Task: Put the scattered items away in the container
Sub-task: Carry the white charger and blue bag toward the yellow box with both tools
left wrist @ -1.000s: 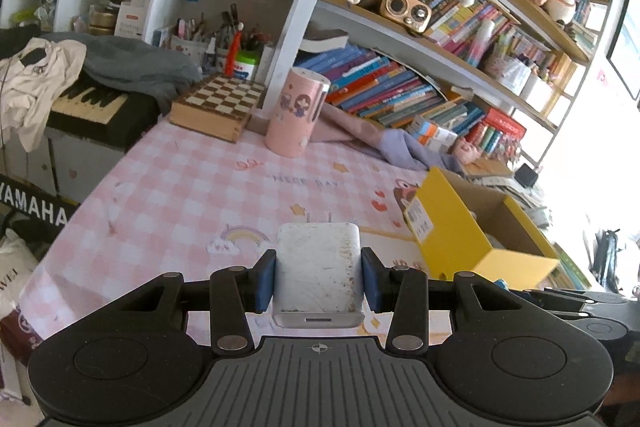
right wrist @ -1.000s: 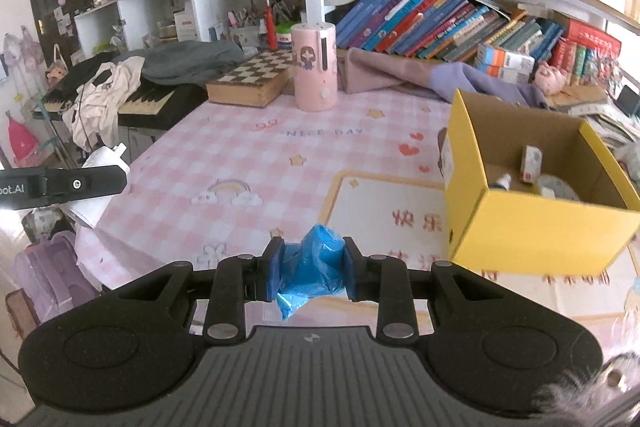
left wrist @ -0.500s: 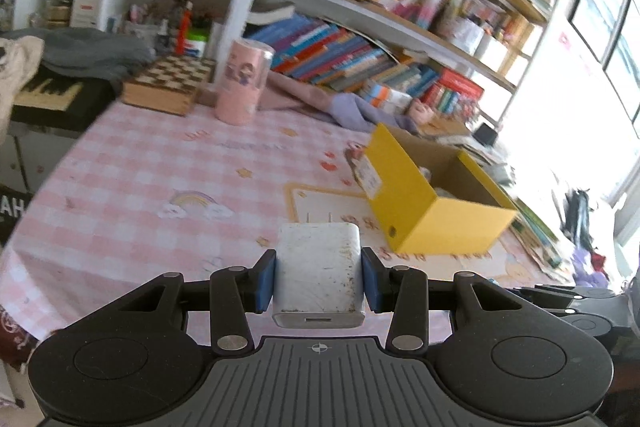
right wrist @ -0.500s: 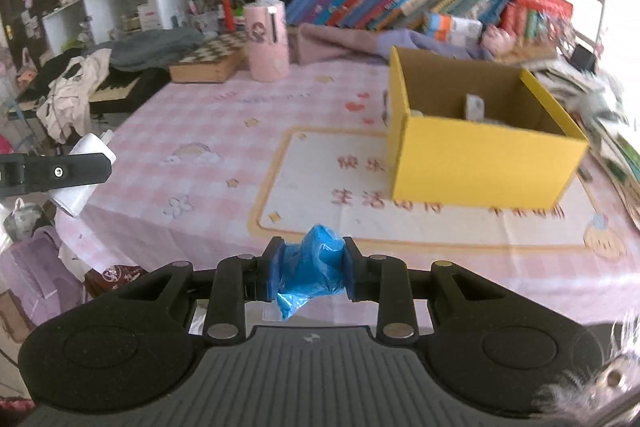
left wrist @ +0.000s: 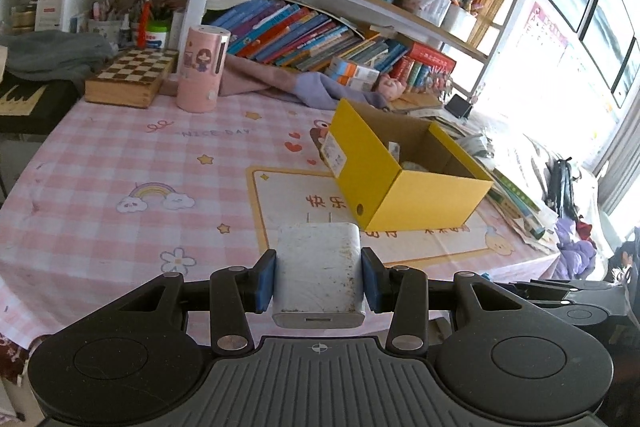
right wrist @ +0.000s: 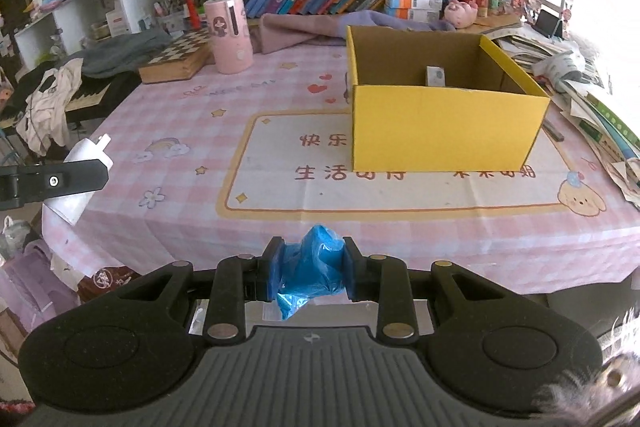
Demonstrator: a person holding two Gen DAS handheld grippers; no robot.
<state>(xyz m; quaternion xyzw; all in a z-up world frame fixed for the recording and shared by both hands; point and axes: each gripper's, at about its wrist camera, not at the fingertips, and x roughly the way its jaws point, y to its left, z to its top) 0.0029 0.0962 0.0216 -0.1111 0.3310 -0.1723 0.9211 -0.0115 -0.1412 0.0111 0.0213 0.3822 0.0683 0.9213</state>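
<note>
My left gripper point(left wrist: 319, 277) is shut on a white wall charger point(left wrist: 319, 267), prongs forward, held above the table's near edge. The open yellow cardboard box point(left wrist: 404, 195) stands ahead and to the right of it, with small items inside. My right gripper point(right wrist: 308, 269) is shut on a crumpled blue plastic bag point(right wrist: 314, 265), in front of the table's near edge. The yellow box point(right wrist: 440, 127) stands ahead, slightly right, with a small white box point(right wrist: 435, 75) inside. The left gripper with the charger point(right wrist: 76, 179) shows at the left edge of the right wrist view.
A pink checked tablecloth point(left wrist: 120, 163) covers the table. A pink cylinder point(left wrist: 202, 69) and a chessboard box point(left wrist: 130, 75) stand at the far side. Purple cloth point(right wrist: 304, 31) and bookshelves lie behind. Papers and books point(right wrist: 592, 99) pile up right of the box.
Both grippers have pulled back from the table and turned toward the yellow box, each still holding its item. The box sits more centred in both views.
</note>
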